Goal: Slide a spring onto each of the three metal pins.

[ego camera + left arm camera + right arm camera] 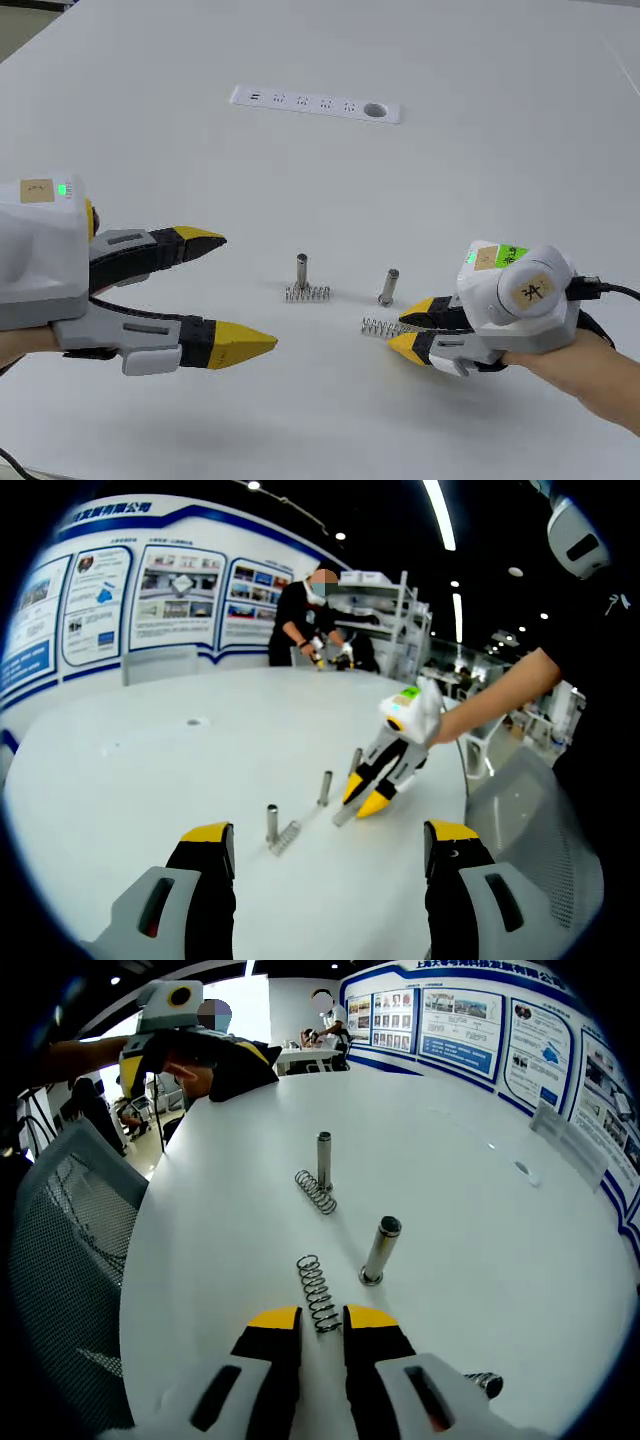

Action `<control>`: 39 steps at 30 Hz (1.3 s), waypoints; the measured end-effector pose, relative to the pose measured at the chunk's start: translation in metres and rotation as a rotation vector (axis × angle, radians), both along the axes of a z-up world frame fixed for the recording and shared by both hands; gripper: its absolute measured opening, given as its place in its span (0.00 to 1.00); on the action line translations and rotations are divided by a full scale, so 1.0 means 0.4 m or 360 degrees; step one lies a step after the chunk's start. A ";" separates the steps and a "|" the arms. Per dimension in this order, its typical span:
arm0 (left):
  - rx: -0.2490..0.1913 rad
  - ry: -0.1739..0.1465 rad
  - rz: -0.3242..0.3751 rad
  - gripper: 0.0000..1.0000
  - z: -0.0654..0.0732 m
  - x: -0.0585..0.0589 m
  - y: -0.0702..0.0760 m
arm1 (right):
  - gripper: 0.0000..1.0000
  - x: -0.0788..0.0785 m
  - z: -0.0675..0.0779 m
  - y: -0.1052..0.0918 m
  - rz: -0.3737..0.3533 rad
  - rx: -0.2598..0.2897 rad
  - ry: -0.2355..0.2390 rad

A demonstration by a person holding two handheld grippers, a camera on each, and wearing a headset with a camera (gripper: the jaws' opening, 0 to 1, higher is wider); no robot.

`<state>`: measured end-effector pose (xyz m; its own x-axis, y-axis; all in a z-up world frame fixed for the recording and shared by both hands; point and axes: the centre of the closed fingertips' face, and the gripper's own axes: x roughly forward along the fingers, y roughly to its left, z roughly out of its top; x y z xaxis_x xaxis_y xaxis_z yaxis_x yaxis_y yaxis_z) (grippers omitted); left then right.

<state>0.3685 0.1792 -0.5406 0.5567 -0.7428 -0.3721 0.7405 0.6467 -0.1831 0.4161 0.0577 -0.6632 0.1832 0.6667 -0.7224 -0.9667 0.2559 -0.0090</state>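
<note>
Two metal pins stand upright on the white table: one [301, 270] [323, 1159] with a loose spring [307, 293] [316, 1190] lying at its base, the other [389, 286] [379, 1249] bare. My right gripper [402, 333] [321, 1322] is low at the table, its jaws nearly together on the end of a second spring [379, 327] [316, 1290] that points away from it. My left gripper [238, 292] [327, 842] stands open and holds nothing, left of the pins. In the left gripper view a third pin [356, 760] peeks out behind the right gripper [365, 798].
A white power strip [315, 103] lies at the far side of the table. A coiled metal piece [484, 1383] shows partly beside the right gripper's body. A mesh chair [60, 1250] stands off the table's edge. People work at a bench [305, 620] far behind.
</note>
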 end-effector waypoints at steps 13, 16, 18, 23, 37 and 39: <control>-0.0002 -0.0019 -0.0010 0.79 0.008 0.000 -0.004 | 0.11 -0.020 -0.003 0.006 0.0017 0.0008 0.0041; 0.0004 -0.0021 -0.0020 0.79 0.009 -0.004 -0.009 | 0.11 -0.022 0.001 0.002 0.0019 -0.0009 0.0035; 0.0005 -0.0027 -0.0023 0.79 0.010 -0.003 -0.012 | 0.11 -0.021 0.011 0.001 0.0012 -0.0005 0.0028; 0.0005 -0.0046 -0.0056 0.78 0.017 0.001 -0.035 | 0.11 -0.026 0.071 0.006 0.0026 0.0027 -0.0002; -0.0035 -0.0118 -0.0153 0.75 0.045 0.002 -0.123 | 0.11 -0.099 0.261 0.037 0.0315 0.0050 -0.0136; -0.0051 -0.0132 -0.0160 0.74 0.052 0.004 -0.131 | 0.11 -0.120 0.279 0.044 0.0353 0.0072 -0.0129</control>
<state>0.3699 0.1266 -0.5196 0.5069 -0.8071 -0.3028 0.8146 0.5633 -0.1379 0.3683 0.0753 -0.5515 0.0850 0.7286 -0.6797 -0.9958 0.0394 -0.0822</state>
